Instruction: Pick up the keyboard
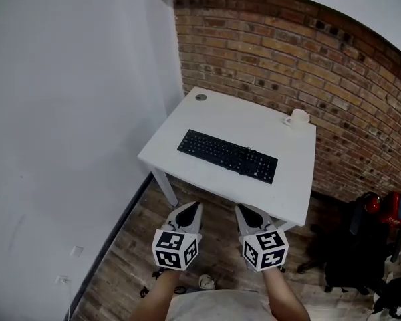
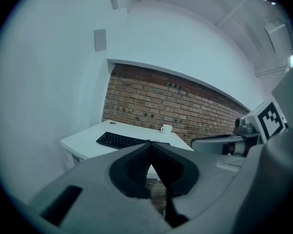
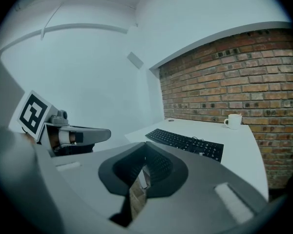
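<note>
The left tool (image 1: 196, 208) and right tool (image 1: 241, 210) have their jaws closed together and empty, just short of the counter (image 1: 187, 122). The keyboard (image 1: 227, 156) lies mid-counter, apart from the 2 tools. Only the head view shows the floor (image 1: 134, 246). In the left gripper view, the jaws hide part of the keyboard.

The keyboard (image 1: 227, 156) lies across the near half of the surface (image 1: 180, 129); a cup (image 1: 298, 118) stands at its far right corner, near the wall (image 1: 287, 52) behind. The left tool (image 1: 195, 208) and right tool (image 1: 243, 211) lie side by side before the near edge.
</note>
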{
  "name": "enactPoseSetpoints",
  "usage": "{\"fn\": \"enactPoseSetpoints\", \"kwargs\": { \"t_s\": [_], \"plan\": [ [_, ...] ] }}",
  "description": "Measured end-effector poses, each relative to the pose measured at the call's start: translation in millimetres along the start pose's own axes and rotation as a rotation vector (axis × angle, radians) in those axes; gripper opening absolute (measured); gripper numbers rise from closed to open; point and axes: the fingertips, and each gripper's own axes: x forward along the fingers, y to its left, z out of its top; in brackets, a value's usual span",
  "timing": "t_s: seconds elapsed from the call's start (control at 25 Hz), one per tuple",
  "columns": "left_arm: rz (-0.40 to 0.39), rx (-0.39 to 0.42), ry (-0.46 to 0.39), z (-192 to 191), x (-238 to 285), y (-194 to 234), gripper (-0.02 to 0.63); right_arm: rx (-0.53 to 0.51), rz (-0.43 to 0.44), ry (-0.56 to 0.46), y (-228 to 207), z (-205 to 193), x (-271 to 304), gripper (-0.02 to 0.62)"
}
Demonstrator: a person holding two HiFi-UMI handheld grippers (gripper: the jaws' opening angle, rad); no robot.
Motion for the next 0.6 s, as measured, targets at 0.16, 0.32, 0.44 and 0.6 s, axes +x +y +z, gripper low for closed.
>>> {"fn": "enactPoseSetpoints", "kwargs": {
  "t_s": [0.16,0.32,0.44,0.6],
  "plan": [
    [-0.017,0.003,0.012,5,14,23,-0.003,0.010,-0.024,0.001,-3,7,24,0.011],
    [-0.023,-0.002,0.029,5,27,41,-0.003,0.030,-0.042,0.009,-10,6,41,0.011],
    [-0.029,0.003,0.038,6,39,48,-0.003,0.040,-0.053,0.007,-18,8,51,0.010],
    [-0.032,0.016,0.052,7,58,58,-0.003,0.055,-0.067,0.008,-34,8,68,0.011]
  ]
}}
